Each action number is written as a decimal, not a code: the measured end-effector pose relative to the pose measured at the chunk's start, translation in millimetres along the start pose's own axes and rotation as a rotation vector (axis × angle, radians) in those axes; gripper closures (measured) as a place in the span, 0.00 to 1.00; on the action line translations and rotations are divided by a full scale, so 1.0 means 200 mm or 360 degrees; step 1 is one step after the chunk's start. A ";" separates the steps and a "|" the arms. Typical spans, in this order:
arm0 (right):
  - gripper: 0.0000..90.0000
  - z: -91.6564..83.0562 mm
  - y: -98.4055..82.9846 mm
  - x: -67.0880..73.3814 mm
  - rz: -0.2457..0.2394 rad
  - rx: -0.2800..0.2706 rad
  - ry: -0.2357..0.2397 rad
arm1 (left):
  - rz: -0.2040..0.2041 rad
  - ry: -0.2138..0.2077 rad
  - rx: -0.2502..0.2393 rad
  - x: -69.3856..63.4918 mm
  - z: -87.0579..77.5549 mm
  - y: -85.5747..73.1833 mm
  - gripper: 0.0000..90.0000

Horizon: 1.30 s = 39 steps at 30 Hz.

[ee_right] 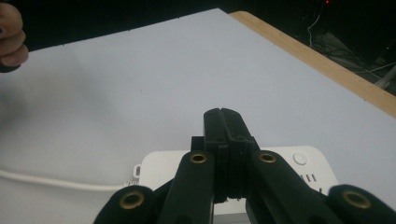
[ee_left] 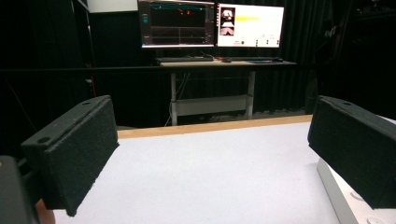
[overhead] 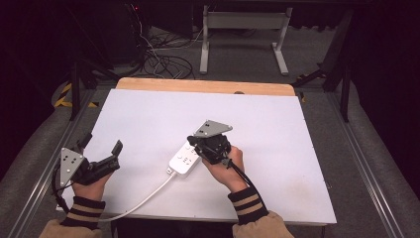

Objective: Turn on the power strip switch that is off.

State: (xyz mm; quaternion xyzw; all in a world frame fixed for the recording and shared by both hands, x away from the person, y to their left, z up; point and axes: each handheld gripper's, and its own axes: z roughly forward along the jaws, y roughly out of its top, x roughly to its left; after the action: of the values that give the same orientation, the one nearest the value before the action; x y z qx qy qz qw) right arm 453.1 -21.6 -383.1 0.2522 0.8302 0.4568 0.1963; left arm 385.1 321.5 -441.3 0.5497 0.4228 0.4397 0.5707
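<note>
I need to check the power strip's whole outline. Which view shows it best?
The high view: the power strip and its cable lie nearly whole beside the right gripper. The right gripper view hides its middle; the left gripper view catches one corner.

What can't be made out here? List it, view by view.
- High view: the sockets of the power strip are too small to count; the right hand-held gripper covers its far end.
- Right gripper view: the shut jaws hide the strip's middle, and whether their tips touch it is unclear.
- Left gripper view: the left hand-held gripper is open; one jaw and the picture's edge cut off the strip.
- High view: the cord leaves the table's near edge, its plug hidden.
</note>
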 end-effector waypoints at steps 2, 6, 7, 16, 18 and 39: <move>1.00 0.02 0.00 0.00 -0.0011 0.0030 0.0004 | 0.0002 -0.0002 0.0002 0.00 0.00 0.00 0.02; 1.00 0.05 -0.02 0.02 -0.0060 0.0086 0.0025 | 0.0008 -0.0002 0.0004 0.00 0.00 0.00 0.03; 1.00 0.06 -0.03 0.02 -0.0071 0.0094 0.0030 | 0.0011 -0.0001 0.0004 0.00 0.00 0.00 0.03; 1.00 0.09 -0.09 0.00 -0.0045 0.0109 0.0057 | 0.0018 0.0007 0.0010 0.00 -0.02 0.00 0.03; 1.00 0.09 -0.10 -0.02 -0.0040 0.0109 0.0055 | 0.0021 0.0012 0.0013 0.01 -0.03 0.00 0.03; 1.00 0.27 -0.16 -0.01 -0.0030 0.0177 0.0101 | 0.0050 0.0045 0.0039 0.02 -0.08 -0.01 0.03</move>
State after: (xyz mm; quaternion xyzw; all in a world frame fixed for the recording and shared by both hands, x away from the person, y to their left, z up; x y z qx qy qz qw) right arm 476.8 -1.4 -438.0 0.2404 0.8625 0.4157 0.1598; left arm 371.2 329.2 -443.9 0.5569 0.4275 0.4512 0.5510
